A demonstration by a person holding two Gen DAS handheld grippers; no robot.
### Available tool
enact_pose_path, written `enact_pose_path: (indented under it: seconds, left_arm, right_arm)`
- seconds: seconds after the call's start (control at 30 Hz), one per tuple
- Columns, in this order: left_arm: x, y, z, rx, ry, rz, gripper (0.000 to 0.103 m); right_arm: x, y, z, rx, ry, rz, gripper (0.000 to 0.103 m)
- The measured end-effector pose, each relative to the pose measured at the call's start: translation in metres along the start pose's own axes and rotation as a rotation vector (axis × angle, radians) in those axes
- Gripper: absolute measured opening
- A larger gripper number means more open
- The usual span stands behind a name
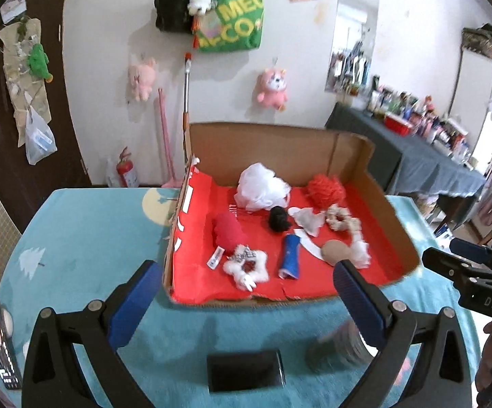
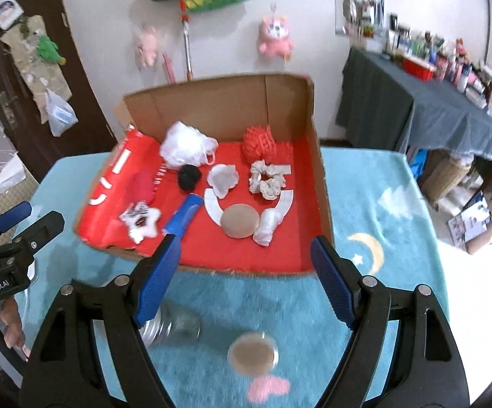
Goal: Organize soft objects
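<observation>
While both grippers hover over a turquoise rug (image 2: 365, 183), soft objects lie in a red-lined cardboard box (image 2: 300, 102). The left gripper (image 1: 246, 292) and right gripper (image 2: 246, 272) each stand with jaws spread wide, nothing between them. A blue roll (image 2: 183, 216) lies with its long axis running from 7 to 1 o'clock in the right wrist view; at its 3 o'clock sits a tan round pad (image 2: 239, 221), a white mesh pouf (image 2: 186, 148) at 12.
</observation>
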State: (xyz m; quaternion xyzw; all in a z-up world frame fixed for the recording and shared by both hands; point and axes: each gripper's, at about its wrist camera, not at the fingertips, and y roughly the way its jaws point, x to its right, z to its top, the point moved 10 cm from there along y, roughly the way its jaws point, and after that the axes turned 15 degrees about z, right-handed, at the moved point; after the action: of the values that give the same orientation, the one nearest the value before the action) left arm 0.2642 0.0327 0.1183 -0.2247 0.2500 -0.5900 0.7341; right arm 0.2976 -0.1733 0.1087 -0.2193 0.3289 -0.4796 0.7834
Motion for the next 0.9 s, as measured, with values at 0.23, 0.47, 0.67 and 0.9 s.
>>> enact_pose_path:
  seconds: [0.23, 0.47, 0.67, 0.9]
  left_arm:
    - [-0.002, -0.047, -0.040, 0.075, -0.038, -0.027, 0.103]
    - [0.000, -0.064, -0.096, 0.125, -0.027, 0.002, 0.103]
    - [0.013, -0.045, -0.140, 0.064, 0.010, 0.000, 0.103]
    - [0.023, -0.005, -0.179, -0.042, 0.062, 0.031, 0.103]
  right_arm:
    - [-0.027, -0.059, -0.041, 0.120, -0.052, 0.023, 0.090]
    - [-0.032, -0.067, -0.104, 0.147, -0.075, -0.018, 0.094]
    - [-0.020, -0.043, -0.151, 0.126, -0.069, -0.070, 0.094]
    - [0.000, -0.004, -0.185, 0.038, -0.018, -0.095, 0.094]
